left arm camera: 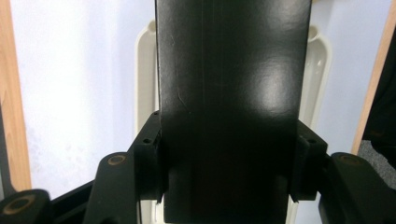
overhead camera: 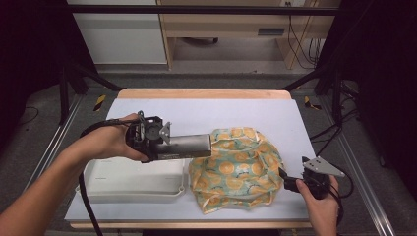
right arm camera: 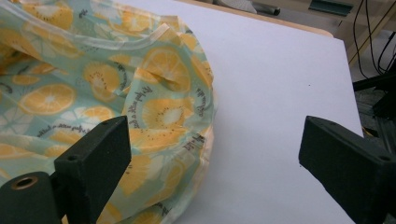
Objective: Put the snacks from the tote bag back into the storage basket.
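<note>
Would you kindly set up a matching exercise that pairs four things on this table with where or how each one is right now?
Things:
1. black box
2. orange-print bag
3. white tray
4. right gripper

States:
A. lies crumpled on the table's right half
B. jaws open, nothing between them
C. clamped between the left gripper's jaws, held above the table
D. sits at the near left of the table

Pairs: 1-C, 2-A, 3-D, 4-B
</note>
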`<state>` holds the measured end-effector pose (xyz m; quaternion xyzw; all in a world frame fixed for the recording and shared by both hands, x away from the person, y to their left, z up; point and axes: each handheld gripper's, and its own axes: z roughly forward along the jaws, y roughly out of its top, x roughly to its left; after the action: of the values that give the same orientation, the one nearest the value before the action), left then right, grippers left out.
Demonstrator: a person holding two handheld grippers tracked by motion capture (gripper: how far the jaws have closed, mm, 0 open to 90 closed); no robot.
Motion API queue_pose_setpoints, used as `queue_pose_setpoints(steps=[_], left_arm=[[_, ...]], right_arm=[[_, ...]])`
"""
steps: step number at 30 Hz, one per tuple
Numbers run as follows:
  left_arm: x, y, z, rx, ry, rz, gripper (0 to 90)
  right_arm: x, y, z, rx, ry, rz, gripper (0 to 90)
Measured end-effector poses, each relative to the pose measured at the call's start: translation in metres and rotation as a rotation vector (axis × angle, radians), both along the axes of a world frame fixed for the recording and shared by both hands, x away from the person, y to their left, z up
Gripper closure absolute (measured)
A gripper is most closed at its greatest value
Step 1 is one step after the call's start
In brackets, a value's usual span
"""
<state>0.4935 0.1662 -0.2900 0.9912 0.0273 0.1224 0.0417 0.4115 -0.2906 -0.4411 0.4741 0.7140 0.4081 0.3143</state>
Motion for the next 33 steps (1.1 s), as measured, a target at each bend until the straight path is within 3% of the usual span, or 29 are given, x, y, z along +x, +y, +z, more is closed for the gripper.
queue_pose_setpoints(steps=[10,15,26,33], left_arm=[[0.007,0.025,0.002,0.002,-0.013,0.025,43.0],[0.015,0.032,-0.005,0.016,0.001,0.031,43.0],[0.034,0.048,-0.023,0.006,0.016,0.028,43.0],[0.031,0.058,-0.029,-0.009,0.023,0.030,43.0]], right_arm=[[-0.001,-0.004,-0.002,-0.006,-0.001,-0.015,8.3],[-0.004,-0.011,0.000,0.052,-0.012,-0.027,7.7],[-0.015,-0.013,-0.003,0.059,-0.011,-0.018,7.5],[-0.014,-0.014,-0.006,0.070,0.001,-0.025,7.4]])
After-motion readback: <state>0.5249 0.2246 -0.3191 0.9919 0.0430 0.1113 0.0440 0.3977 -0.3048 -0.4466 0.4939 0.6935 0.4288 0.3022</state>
